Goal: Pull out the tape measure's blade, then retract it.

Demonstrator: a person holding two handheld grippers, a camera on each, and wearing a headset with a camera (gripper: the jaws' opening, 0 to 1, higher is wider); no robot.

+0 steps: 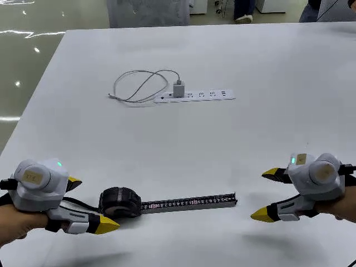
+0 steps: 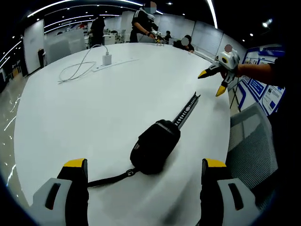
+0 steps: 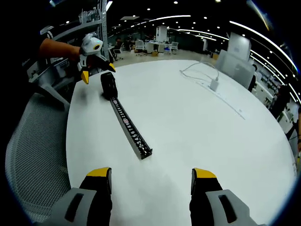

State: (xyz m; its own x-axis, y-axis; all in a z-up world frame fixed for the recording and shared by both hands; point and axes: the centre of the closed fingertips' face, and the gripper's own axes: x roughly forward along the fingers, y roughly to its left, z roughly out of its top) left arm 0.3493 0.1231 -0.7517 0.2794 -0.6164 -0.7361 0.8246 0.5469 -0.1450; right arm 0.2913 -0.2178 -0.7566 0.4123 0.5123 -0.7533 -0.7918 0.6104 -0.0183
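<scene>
At the left edge of the white table (image 1: 222, 139), the left gripper (image 1: 94, 203) sits low over the surface with its yellow-tipped jaws spread wide and gripping nothing; just ahead of it lies the black tape measure (image 1: 119, 201), resting on the table between the lines of the two jaws and apart from both in the left gripper view; a thin black strap (image 2: 110, 178) trails from the case back toward that gripper. The blade (image 1: 189, 202) is drawn out of the case and lies flat on the table, pointing right, its printed numbers facing up and its end hook nearest the right hand. Farther back, near the table's middle, a white power strip (image 1: 194, 95) lies with a white charger (image 1: 178, 89) plugged into it, and a pale cable (image 1: 139, 86) loops to its left. On the right, the right gripper (image 1: 264, 193) hovers near the blade's tip without touching it; its jaws are also wide apart and empty.
</scene>
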